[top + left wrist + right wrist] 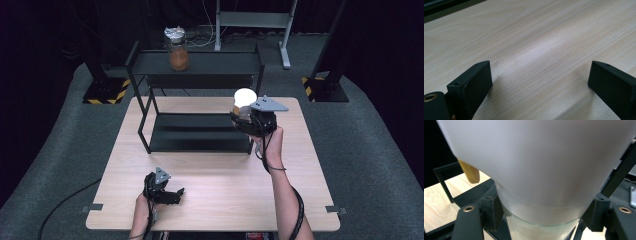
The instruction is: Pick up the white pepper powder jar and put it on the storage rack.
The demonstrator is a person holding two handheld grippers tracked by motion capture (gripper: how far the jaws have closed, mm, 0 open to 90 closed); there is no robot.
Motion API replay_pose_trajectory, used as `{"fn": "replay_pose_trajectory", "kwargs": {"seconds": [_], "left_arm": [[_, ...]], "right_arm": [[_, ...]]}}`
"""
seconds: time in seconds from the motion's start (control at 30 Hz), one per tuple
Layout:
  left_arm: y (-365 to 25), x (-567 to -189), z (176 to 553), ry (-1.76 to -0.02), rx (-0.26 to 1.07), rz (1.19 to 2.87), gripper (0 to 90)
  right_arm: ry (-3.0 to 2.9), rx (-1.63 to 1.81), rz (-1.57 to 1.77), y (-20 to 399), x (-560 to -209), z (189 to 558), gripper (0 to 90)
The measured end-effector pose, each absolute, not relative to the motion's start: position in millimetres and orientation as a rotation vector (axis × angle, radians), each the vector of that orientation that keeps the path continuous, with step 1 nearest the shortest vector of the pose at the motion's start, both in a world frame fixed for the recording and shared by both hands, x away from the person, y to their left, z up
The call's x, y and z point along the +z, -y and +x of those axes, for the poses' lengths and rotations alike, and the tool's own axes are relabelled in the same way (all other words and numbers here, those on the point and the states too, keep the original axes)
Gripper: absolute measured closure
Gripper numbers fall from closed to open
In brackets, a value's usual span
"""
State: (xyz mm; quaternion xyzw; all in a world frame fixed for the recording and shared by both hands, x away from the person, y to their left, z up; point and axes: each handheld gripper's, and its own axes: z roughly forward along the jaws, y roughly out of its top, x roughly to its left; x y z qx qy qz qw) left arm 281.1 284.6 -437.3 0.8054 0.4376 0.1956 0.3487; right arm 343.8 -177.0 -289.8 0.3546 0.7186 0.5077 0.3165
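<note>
The right hand-held gripper (248, 121) is raised above the right end of the black shelf rack (200, 100), with its jaws clamped on the glass body of a white-lidded jar (244, 102), just under the lid. In the right gripper view the jar (536, 170) sits very close to the camera, its frosted white lid wide above a clear glass wall, a black jaw pressing each side. A tan-brown shape shows at the lid's left edge there; it may be the jar's contents, though the blur makes this hard to judge.

The left hand-held gripper (172, 194) lies low over the near left part of the pale wooden desk (215, 200), well apart from the rack. Its jaws stand wide apart with nothing between them, and the left gripper view shows bare wood grain (536, 50) between the two black pads.

On the rack's top shelf, toward its left, stands a second jar (178, 50) with brownish contents and a crinkled silver top.
</note>
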Motion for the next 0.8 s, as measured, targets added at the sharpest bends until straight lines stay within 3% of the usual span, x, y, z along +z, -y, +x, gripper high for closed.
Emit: {"fn": "replay_pose_trajectory", "kwargs": {"seconds": [0.8], "left_arm": [[-284.6, -437.4, 281.0, -1.131, 0.508, 2.088, 4.8]], "right_arm": [[-1.893, 1.328, 0.892, 176.1, -257.9, 351.4, 29.8]]}}
